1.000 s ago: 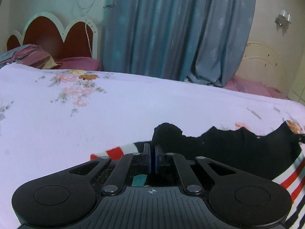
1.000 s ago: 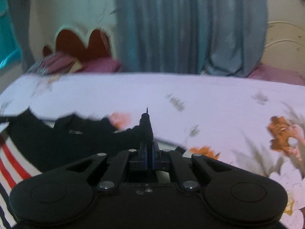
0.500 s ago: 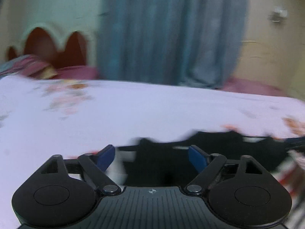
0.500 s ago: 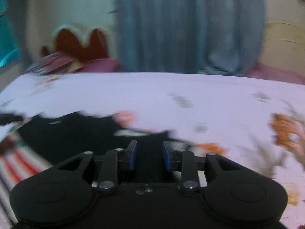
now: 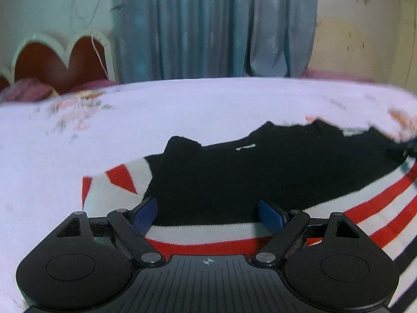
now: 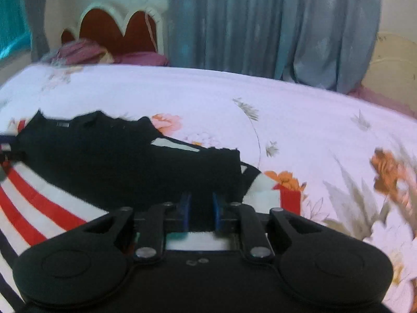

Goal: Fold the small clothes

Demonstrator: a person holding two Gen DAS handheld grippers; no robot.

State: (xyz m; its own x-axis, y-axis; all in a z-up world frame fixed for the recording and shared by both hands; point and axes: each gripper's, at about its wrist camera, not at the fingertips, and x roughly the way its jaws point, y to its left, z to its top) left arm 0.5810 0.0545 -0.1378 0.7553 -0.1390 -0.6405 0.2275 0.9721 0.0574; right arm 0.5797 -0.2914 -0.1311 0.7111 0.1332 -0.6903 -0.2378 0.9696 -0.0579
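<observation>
A small sweater, black at the top with red and white stripes below, lies flat on the floral bed sheet. My left gripper hovers low over its near striped edge. The jaws are wide open, the blue pads stand far apart and nothing is gripped. In the right wrist view the same sweater spreads to the left. My right gripper sits over its black right corner. Its jaws are closing, a narrow gap shows between the pads, and no cloth is visibly pinched.
A red scalloped headboard with pink pillows stands at the far left of the bed. Blue-grey curtains hang behind it. Bare floral sheet stretches right of the sweater and beyond it.
Both grippers were shut on raised black cloth a second ago. They have let go and sunk lower. The left jaws opened wide; the right opened, then narrowed. The sweater now lies flat.
</observation>
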